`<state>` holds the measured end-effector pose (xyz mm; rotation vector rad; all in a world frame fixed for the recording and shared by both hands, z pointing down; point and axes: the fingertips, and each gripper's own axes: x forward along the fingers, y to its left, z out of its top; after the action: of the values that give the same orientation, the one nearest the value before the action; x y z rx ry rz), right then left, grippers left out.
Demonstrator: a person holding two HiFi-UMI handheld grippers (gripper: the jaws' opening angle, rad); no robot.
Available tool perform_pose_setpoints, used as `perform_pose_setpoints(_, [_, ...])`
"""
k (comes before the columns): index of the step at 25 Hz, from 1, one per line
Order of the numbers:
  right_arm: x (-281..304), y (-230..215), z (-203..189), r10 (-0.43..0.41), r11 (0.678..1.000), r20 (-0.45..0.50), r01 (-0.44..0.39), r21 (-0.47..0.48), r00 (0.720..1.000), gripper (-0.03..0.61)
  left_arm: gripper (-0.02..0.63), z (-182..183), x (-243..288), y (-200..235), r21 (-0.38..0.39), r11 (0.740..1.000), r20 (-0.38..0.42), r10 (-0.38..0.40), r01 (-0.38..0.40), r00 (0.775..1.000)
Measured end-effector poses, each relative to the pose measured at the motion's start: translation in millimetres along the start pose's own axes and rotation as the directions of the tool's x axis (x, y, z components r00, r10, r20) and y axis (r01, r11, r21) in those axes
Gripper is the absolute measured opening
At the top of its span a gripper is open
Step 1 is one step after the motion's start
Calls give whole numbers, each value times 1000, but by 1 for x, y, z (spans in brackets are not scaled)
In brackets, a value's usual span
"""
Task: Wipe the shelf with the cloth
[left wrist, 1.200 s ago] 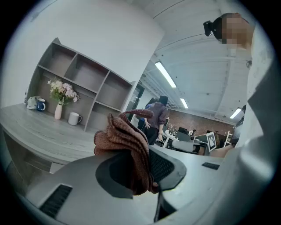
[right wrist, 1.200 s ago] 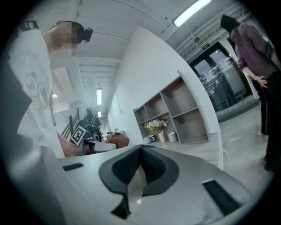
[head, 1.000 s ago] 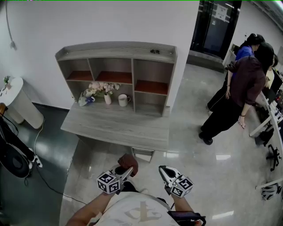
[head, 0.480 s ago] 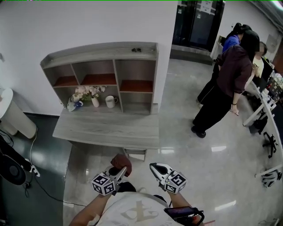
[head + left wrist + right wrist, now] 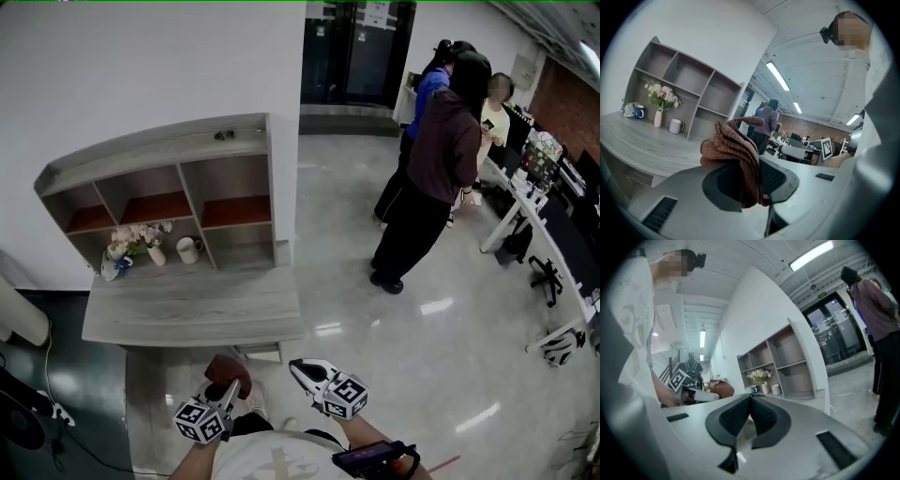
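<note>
While the left hand-held gripper [image 5: 228, 387] is clenching a bunched, knitted reddish-brown cloth [image 5: 228, 367] between its jaws, the right hand-held gripper [image 5: 300, 367] is hanging just beside it, its dark ribbed pads pressed together on nothing. Ahead of both, a grey wood-grain desk [image 5: 187, 309] is standing against a white wall. It is carrying the shelf [image 5: 159, 173], an open cubby unit of the same grey grain with reddish-brown boards inside. The cloth is being held well short of the shelf, touching neither it nor the desk, with the desk's front edge lying between them. In the low opening beyond the left hand-held gripper, a white vase of pale flowers [image 5: 150, 246] is standing with a white mug [image 5: 188, 249] just beside it. A small blue-and-white vessel [image 5: 112, 267] is sitting at the far side. A small dark item [image 5: 223, 135] is lying on the shelf's top board. Beyond the right hand-held gripper, people in dark clothes [image 5: 436, 159] are standing on a glossy pale floor [image 5: 375, 328].
</note>
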<state>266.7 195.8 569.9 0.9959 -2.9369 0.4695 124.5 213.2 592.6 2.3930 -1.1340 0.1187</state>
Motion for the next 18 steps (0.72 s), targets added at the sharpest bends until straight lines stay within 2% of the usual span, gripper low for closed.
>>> perform_pose_setpoints(6, [24,-26,8,-42,999,-2,42,25,999,5,95,13,27,28,-18,1000,-17,-14,14,1000])
perform_pose_setpoints(18, [95,-95,35,-90,995,-5,90,45,996,6,95,64,96,97,-22,999,-43,-44,43,998])
